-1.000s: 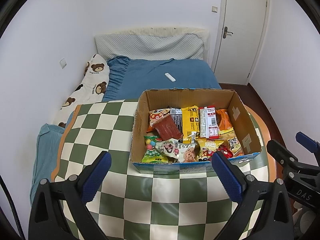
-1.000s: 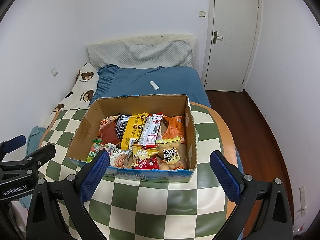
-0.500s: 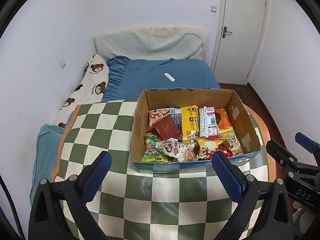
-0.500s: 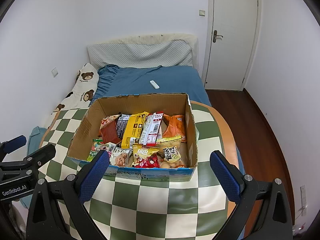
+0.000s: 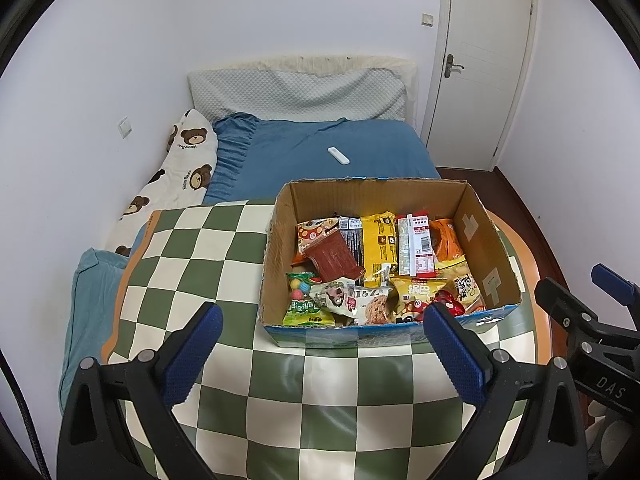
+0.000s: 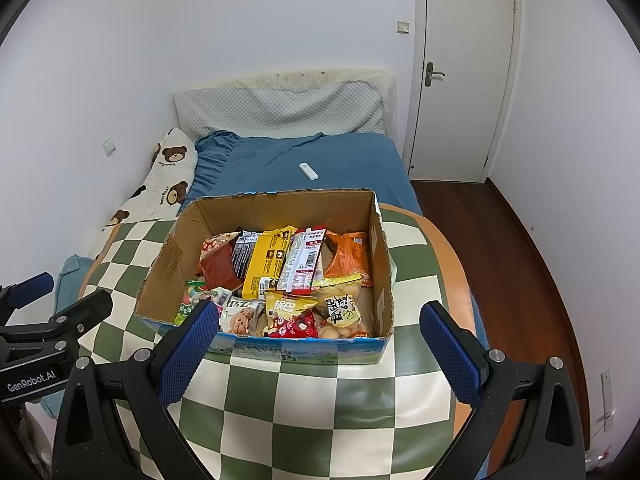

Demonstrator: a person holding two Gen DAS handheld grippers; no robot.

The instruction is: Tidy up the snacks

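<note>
Cardboard box point(image 5: 280, 264) of snack packets point(image 6: 276, 264) on checkered table point(image 5: 328, 392). Left gripper point(image 5: 322, 350), right gripper point(image 6: 318, 354): fingers spread wide, grasping nothing, short of box.

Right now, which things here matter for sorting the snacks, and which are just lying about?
Job: box, snacks in it, checked table, left tool, right tool, both open.
Lying about: remote, bear pillow, bed.
</note>
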